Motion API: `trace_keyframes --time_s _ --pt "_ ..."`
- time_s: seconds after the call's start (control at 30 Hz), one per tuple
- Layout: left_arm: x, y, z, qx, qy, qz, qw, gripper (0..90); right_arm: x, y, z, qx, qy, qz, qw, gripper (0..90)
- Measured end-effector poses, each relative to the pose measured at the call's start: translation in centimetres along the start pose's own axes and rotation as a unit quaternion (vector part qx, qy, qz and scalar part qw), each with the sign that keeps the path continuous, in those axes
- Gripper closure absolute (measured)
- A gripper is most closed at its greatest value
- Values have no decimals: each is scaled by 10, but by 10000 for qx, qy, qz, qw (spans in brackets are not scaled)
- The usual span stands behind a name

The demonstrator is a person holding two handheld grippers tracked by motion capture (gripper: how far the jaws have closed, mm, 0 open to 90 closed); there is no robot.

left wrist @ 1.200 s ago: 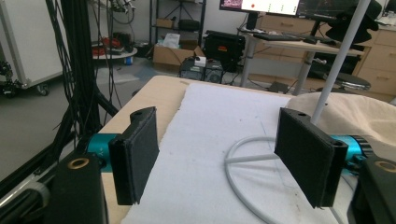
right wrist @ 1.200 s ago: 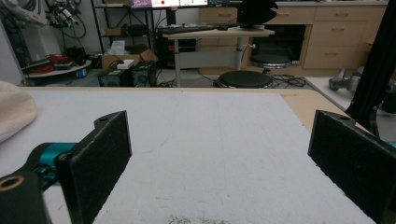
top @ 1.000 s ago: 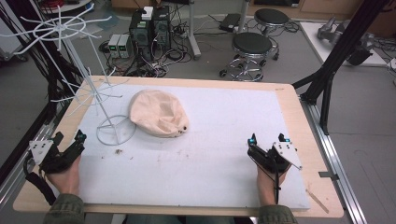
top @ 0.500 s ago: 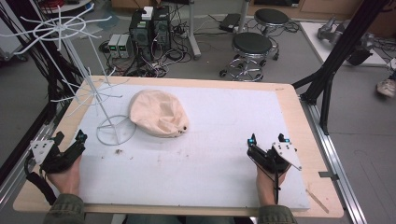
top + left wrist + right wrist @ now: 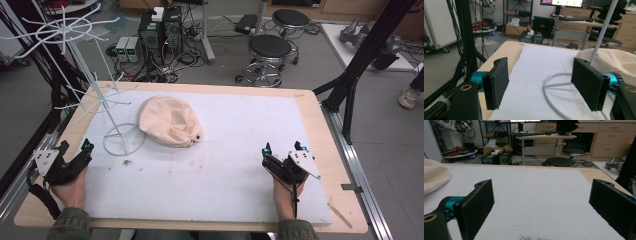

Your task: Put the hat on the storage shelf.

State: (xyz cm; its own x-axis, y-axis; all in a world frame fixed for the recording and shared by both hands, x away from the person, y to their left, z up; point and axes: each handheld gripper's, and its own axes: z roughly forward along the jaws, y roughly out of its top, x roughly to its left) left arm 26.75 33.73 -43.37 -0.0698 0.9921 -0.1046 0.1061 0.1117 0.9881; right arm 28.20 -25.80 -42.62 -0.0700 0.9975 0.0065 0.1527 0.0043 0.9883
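Beige cloth cap (image 5: 168, 121) lies on the white mat (image 5: 240, 125) of the worktop, just beside the wire rack (image 5: 102, 107). Left tool (image 5: 75, 154) rests low near the rack's ring base, jaws spread apart, empty. Right tool (image 5: 281, 150) sits well apart, jaws wide, empty. No writing is legible.

left claw (image 5: 85, 151): jaws apart, low | right claw (image 5: 283, 150): jaws apart, low

Black two-jaw grippers, teal joints, grey three-cornered plates, black cables; olive-green sleeves (image 5: 67, 226).
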Motion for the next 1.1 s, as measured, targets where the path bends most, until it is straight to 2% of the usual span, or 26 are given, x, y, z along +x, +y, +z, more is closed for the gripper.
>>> trace_keyframes --time_s 0.23,0.47,0.57,0.6,0.63,0.67,0.77,0.87,1.1 --pt "-4 -1 -1 47 -74 58 9999 303 2 16 3 -195 154 21 9997 49" --pt "-7 -2 0 56 -116 93 9999 303 4 34 14 -175 454 77 9988 49" --pt "-6 -2 0 81 -107 76 9999 303 7 43 22 -48 649 24 9979 48" --pt "-6 -2 0 99 -107 68 9999 303 11 50 29 144 848 -17 9963 48" --pt "-5 -2 0 120 -110 55 9999 303 11 50 29 144 848 -17 9963 48" --pt "-5 -2 0 128 -108 62 9998 303 16 57 34 160 940 -151 9953 48" --pt "-5 -2 0 104 -101 41 9999 303 23 67 42 190 1137 -200 9931 48" --pt "-5 -2 0 113 -110 52 9999 303 29 73 51 281 1242 -257 9915 48" --pt "-4 -2 0 93 -104 29 9999 303 39 78 68 382 1339 -210 9900 48"
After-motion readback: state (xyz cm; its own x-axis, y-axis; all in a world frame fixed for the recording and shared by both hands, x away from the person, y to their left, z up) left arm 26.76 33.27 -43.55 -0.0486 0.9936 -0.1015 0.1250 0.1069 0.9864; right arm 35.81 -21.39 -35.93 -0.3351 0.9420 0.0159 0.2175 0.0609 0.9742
